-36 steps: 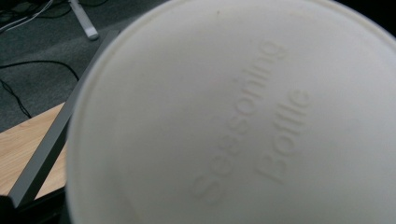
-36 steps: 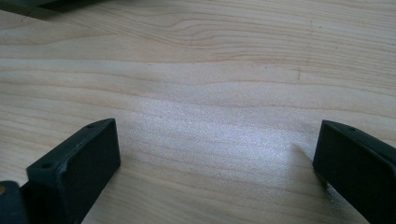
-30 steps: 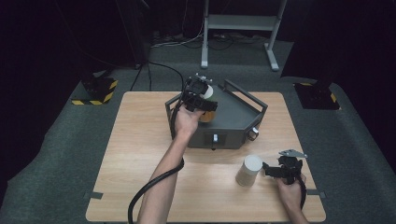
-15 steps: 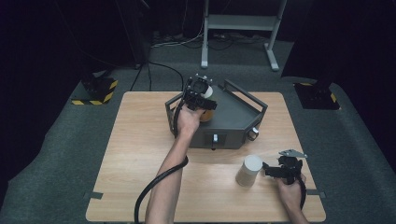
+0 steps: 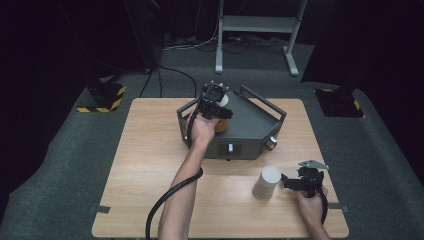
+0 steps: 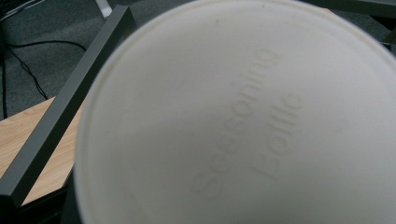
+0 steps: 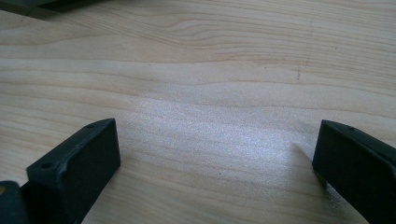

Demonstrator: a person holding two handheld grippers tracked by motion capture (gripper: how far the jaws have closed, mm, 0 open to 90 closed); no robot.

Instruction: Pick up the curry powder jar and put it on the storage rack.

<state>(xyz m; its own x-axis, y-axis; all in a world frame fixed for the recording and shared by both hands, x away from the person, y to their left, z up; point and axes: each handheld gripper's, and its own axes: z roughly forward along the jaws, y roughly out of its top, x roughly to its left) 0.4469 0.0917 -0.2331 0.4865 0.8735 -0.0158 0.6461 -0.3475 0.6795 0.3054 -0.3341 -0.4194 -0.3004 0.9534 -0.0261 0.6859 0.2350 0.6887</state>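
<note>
A white seasoning bottle lid (image 6: 243,121), embossed "Seasoning Bottle", sits right against the left gripper view's camera and hides the jaws. In the high view my left gripper (image 5: 216,100) hovers over the back left of a grey metal frame box (image 5: 250,132), with the white lid (image 5: 224,100) at its tip and something orange (image 5: 222,125) beside the hand. My right gripper (image 5: 288,182) rests low near the table's front right, just right of an upright white cylinder (image 5: 266,182). Its jaws stand wide apart over bare wood (image 7: 215,140), with nothing between them.
The wooden table (image 5: 150,165) has bare room on its left half and along the front. The grey box has raised bar rails (image 6: 60,107) and a knob (image 5: 270,143) on its front. A cable trails from the left forearm to the front edge.
The left gripper has edged slightly to the right over the box. The right gripper and the white cylinder have not moved.
</note>
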